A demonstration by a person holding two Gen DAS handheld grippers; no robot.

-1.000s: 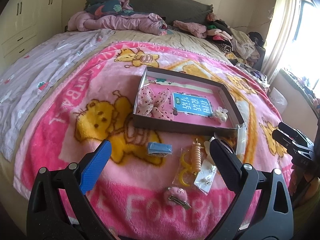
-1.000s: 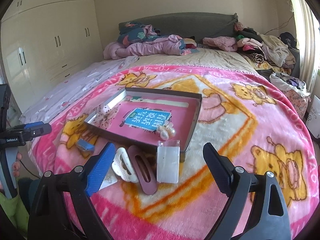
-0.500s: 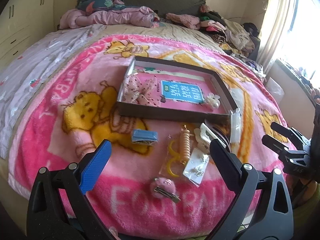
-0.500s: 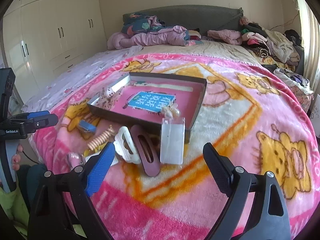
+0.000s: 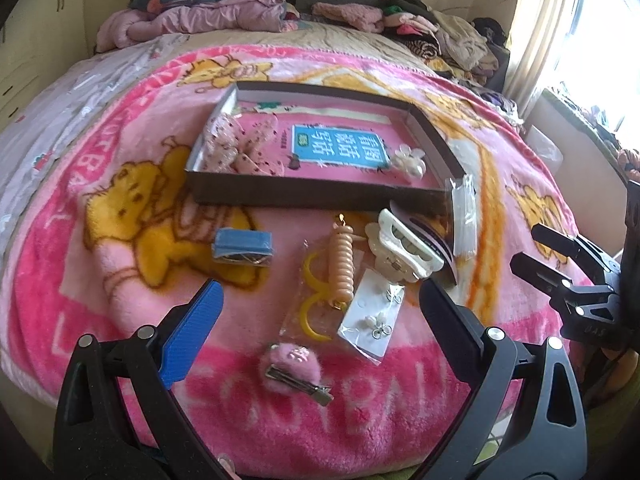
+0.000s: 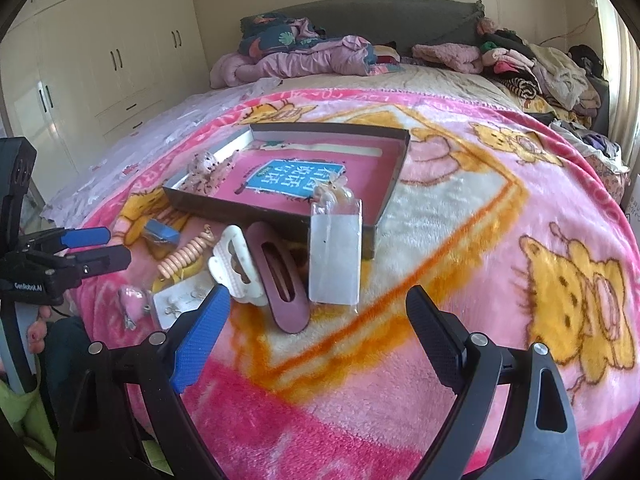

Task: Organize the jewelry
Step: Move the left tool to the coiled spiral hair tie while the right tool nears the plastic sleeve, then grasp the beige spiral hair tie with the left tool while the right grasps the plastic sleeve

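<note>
A shallow dark box [image 5: 316,197] with a pink floor lies on the bed and shows in the right wrist view too [image 6: 394,184]. In it are a spotted bow [image 5: 236,146] and a pearl flower clip [image 5: 410,160]. In front lie a blue clip [image 5: 243,246], a peach coil tie [image 5: 342,266] on a yellow-hoop packet, a white claw clip [image 5: 402,248], a maroon clip [image 6: 278,276], an earring card [image 5: 372,320], a clear packet [image 6: 335,254] and a pink fuzzy clip [image 5: 294,370]. My left gripper [image 5: 318,316] is open above them. My right gripper [image 6: 318,328] is open and empty.
The pink bear blanket [image 6: 500,240] covers the bed. Piled clothes and bedding [image 6: 320,54] lie at the headboard. White wardrobes [image 6: 100,64] stand at the left, and a bright window [image 5: 592,40] at the right.
Both grippers have moved forward and lower toward the loose items in front of the box. Both stay open. Nothing on the blanket has moved.
</note>
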